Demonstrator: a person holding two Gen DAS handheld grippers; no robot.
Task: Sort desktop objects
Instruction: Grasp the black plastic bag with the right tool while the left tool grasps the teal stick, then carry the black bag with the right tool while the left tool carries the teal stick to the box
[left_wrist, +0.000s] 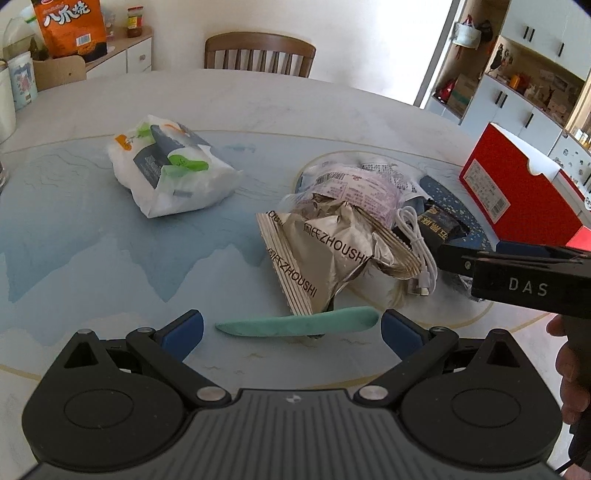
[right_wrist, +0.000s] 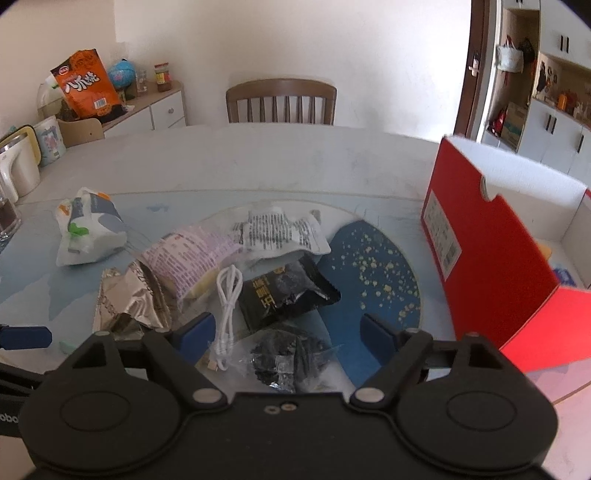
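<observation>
— While we look along the left hand-held gripper (left_wrist: 291, 326), what lies between its blue pads?
— We see a mint-green flat tool (left_wrist: 299, 323) lying on the bench (left_wrist: 92, 258), just in front of the silver snack packet (left_wrist: 325, 254); the jaws stand wide apart and neither pad touches it.
— And our right hand-held gripper (right_wrist: 286, 332)?
— Its jaws stand apart too, gripping nothing. Below them we see a clear bag of dark contents (right_wrist: 284, 358), a coiled white cable (right_wrist: 227, 302) beside the silver packet, and a black sachet (right_wrist: 284, 295) just behind the clear bag.
— Where do the other things sit, counting from that silver packet?
— We find a pink-printed pouch (right_wrist: 192, 258) leaning on it, a white tissue pack (left_wrist: 170, 166) well off to its left, and a red box (right_wrist: 491, 266), open-topped, far to its right.
</observation>
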